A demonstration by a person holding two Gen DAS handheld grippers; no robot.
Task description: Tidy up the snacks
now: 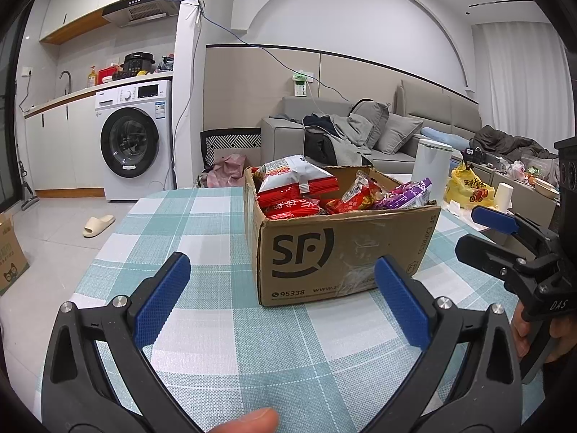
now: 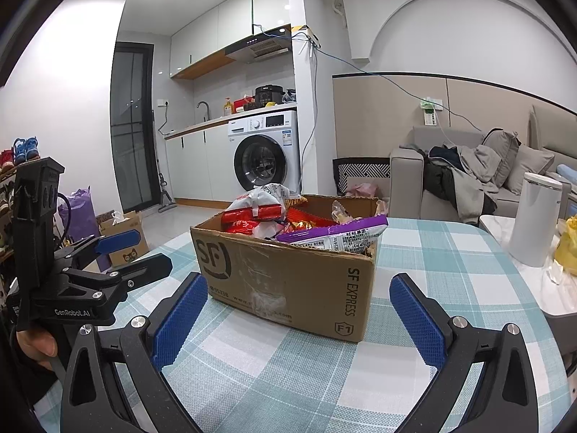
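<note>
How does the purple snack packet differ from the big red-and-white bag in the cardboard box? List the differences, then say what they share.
The purple snack packet is slim and lies flat across the box's corner; the red-and-white bag is bulkier and rises highest above the rim. The packet is purple with a white printed panel; the bag is red and white. Both sit among other snacks in the cardboard box, untouched by either gripper.

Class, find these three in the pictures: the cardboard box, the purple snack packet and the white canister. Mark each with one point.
cardboard box (image 1: pixel 324 252): left wrist view, on its printed front wall.
purple snack packet (image 2: pixel 335 229): right wrist view, on its purple top band.
white canister (image 2: pixel 533 220): right wrist view, on its side wall.
</note>
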